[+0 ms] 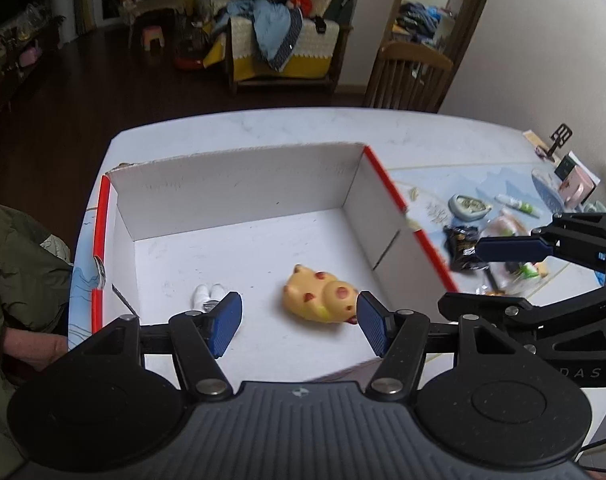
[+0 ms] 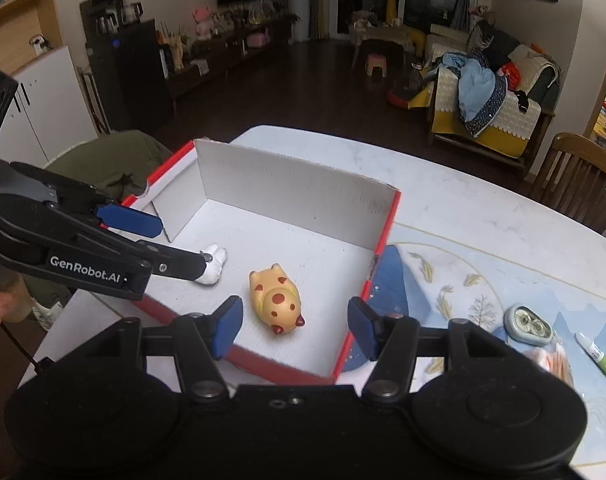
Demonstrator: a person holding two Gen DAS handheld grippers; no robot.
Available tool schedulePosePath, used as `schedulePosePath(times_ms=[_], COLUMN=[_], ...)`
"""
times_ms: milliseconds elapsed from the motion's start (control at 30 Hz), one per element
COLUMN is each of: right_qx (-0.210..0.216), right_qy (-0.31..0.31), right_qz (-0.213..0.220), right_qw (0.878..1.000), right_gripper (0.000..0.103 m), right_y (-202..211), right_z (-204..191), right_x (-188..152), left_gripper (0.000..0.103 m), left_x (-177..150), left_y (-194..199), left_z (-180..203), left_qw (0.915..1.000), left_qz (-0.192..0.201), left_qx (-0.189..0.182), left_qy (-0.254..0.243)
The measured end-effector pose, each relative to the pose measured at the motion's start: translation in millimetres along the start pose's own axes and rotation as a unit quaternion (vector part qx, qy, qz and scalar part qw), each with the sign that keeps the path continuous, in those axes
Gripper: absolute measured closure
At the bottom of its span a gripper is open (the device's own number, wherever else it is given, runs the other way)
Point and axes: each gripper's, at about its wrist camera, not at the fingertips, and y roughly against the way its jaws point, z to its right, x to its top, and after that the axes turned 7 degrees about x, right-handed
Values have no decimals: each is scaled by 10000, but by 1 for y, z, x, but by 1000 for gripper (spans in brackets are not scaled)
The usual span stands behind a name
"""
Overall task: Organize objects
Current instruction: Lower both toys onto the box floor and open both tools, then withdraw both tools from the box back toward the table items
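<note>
A white cardboard box with red rims lies open on the table, and its far wall stands upright. Inside it a yellow toy animal with red spots lies on the floor of the box, with a small white object to its left. My left gripper hangs open over the box's near left part, with nothing between its blue pads. My right gripper is open above the box's near right corner, holding nothing.
On the patterned mat right of the box lie a grey oval case, a white-and-green tube, an orange packet and a black packet. A wooden chair stands behind the table. A person in a green jacket sits left.
</note>
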Motion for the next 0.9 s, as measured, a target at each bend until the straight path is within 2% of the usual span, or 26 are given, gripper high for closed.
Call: schedulePosePath(times_ms=[67, 200, 600, 700, 900], right_qx=[53, 97, -177, -285, -513], right_qy=[37, 213, 241, 150, -80], right_qz=[93, 255, 650, 700, 714], right_qw=[9999, 9994, 9974, 9970, 9961], right_gripper=[40, 38, 22, 18, 14], right_y=[11, 32, 87, 97, 115], right_z=[2, 8, 43, 54, 82], right_x=[-7, -23, -74, -88, -118], left_gripper=[37, 37, 37, 25, 24], left_x=[-3, -11, -34, -39, -47], left_y=[7, 23, 32, 30, 26], left_z=[9, 33, 105, 122, 153], left_qw=[10000, 9993, 9981, 9976, 9966], left_qz=[97, 341, 479, 502, 533], left_qx=[10, 62, -351, -437, -548], left_qy=[-2, -151, -174, -185, -300])
